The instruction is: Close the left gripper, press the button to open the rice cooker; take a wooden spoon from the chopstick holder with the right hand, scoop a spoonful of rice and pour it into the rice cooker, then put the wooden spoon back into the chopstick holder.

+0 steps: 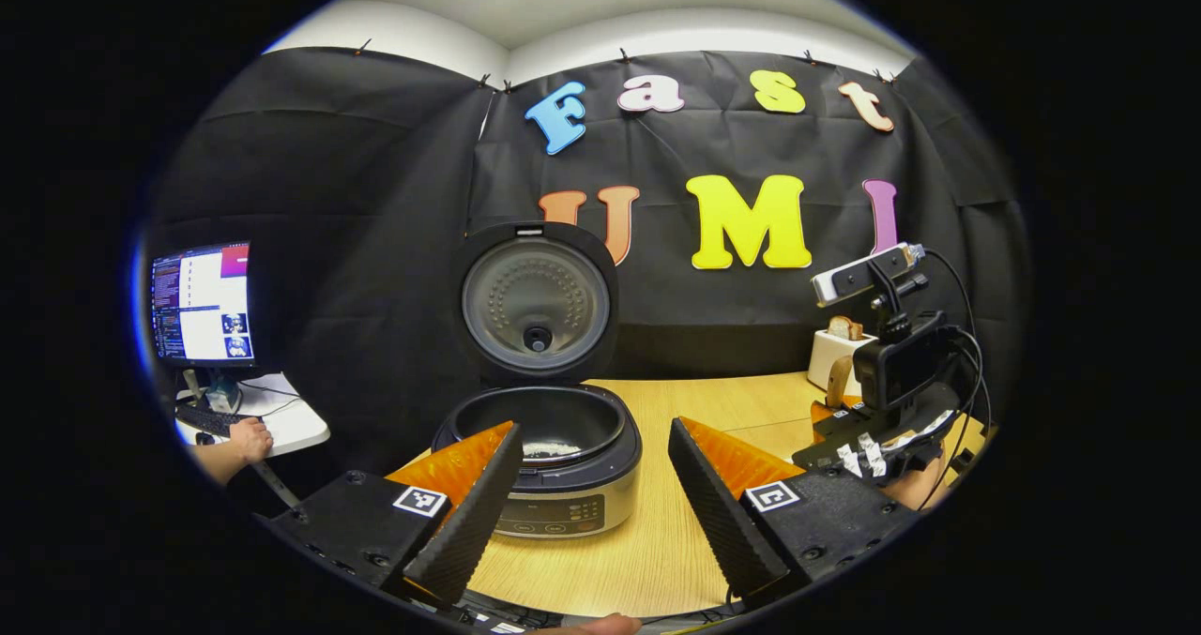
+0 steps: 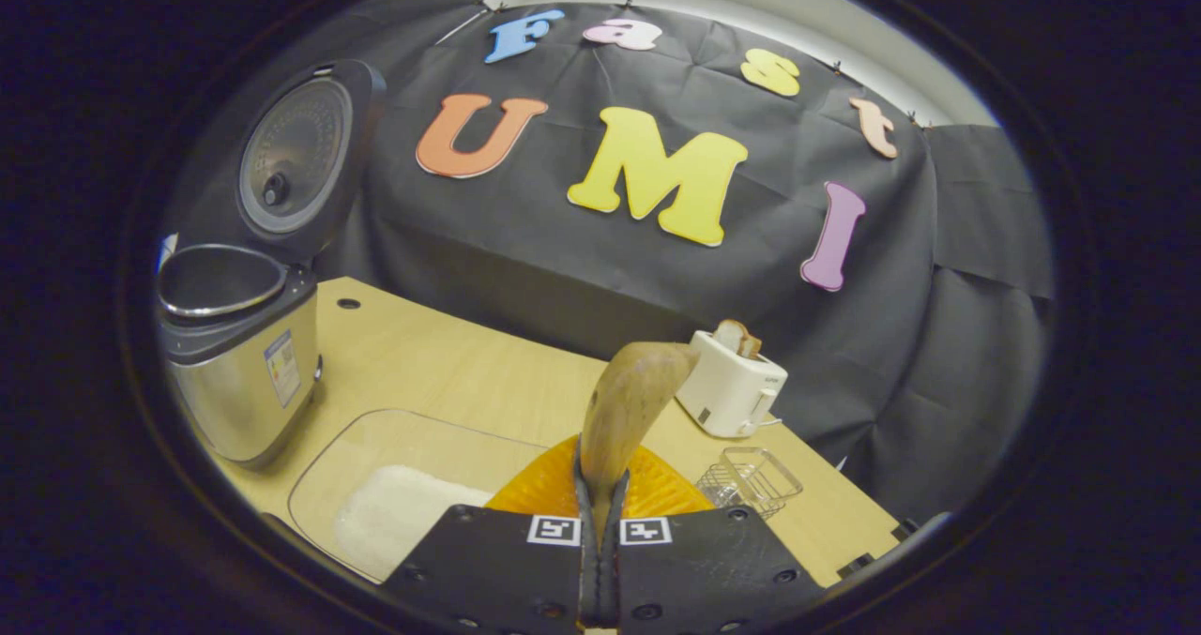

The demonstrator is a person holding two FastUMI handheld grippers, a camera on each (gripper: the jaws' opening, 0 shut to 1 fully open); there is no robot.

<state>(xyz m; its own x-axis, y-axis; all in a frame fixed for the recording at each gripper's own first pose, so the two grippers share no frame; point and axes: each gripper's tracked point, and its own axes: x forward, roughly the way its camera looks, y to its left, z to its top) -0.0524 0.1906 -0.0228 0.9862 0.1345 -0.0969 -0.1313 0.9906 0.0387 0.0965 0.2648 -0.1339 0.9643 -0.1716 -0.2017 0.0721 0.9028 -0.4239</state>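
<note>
- The wooden spoon [image 2: 627,408] stands at lower centre of the right gripper view, its long axis running up the frame from the fingers, bowl uppermost and leaning toward the upper right.
- The right hand-held gripper [image 2: 600,513] has its fingers pressed together on the spoon's handle, with almost no gap between them.
- The left hand-held gripper [image 1: 586,494] shows at the bottom of the left gripper view with its fingers spread wide and nothing between them.
- The rice cooker [image 1: 554,457] sits at centre of that view beyond the open fingers, lid [image 1: 537,302] swung upright, a little rice in the pot.
- In the right gripper view the cooker is at the left edge, well apart from the spoon.
- A clear tray holding rice [image 2: 399,522] lies at lower left, near the tabletop's [image 2: 469,372] front edge.
- A wire holder [image 2: 751,481] stands at lower right, just beside the gripper; behind it is a white toaster [image 2: 732,386].
- Bare tabletop lies between cooker and toaster.
</note>
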